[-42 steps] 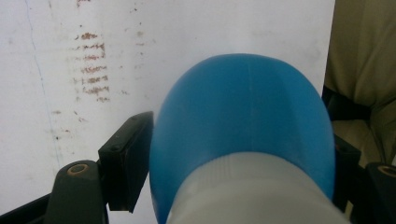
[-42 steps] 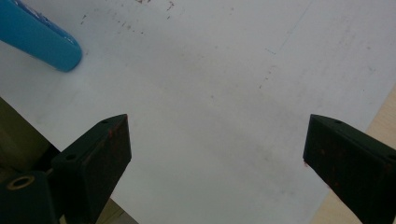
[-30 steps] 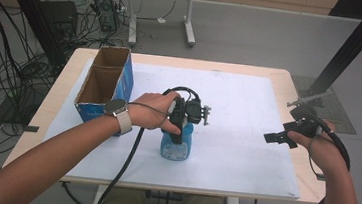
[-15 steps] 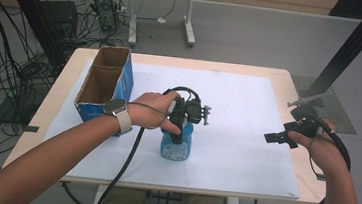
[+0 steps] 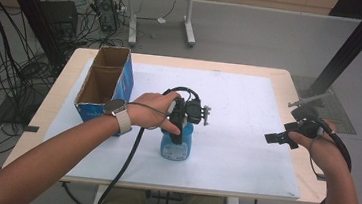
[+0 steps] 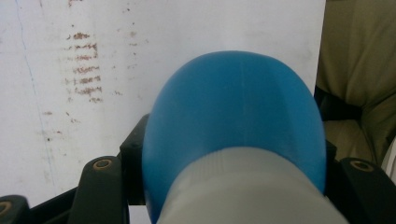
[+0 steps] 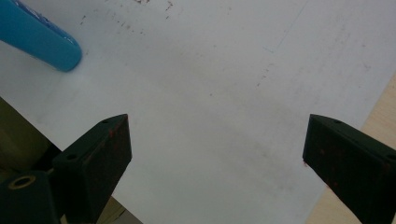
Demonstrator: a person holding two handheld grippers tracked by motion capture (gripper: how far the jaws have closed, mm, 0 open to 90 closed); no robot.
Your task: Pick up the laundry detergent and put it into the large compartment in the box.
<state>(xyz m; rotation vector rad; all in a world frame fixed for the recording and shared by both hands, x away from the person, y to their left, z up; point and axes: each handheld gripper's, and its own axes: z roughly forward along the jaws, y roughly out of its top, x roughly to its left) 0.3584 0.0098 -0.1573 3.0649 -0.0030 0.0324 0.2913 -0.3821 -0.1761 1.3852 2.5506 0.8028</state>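
A: Starting at the left, what do we have on the worktop?

B: We see an open cardboard box with blue sides standing at the far left, on the white sheet that covers most of the surface. It stands upright and looks empty as far as we can see into it.

A: And next to it?

B: Moving right, our left hand holds the left tool pointing down over a blue bottle, which stands upright near the middle of the sheet, towards the near edge. In the left gripper view the bottle sits between the two black jaws, which press on its sides, so we read the tool as clamped on the bottle.

A: What about the right side?

B: Our right hand holds the right tool near the right edge of the sheet, well apart from the bottle. In the right gripper view the right tool has its jaws spread wide with nothing between them, just bare sheet beneath, and the bottle shows in the top left corner.
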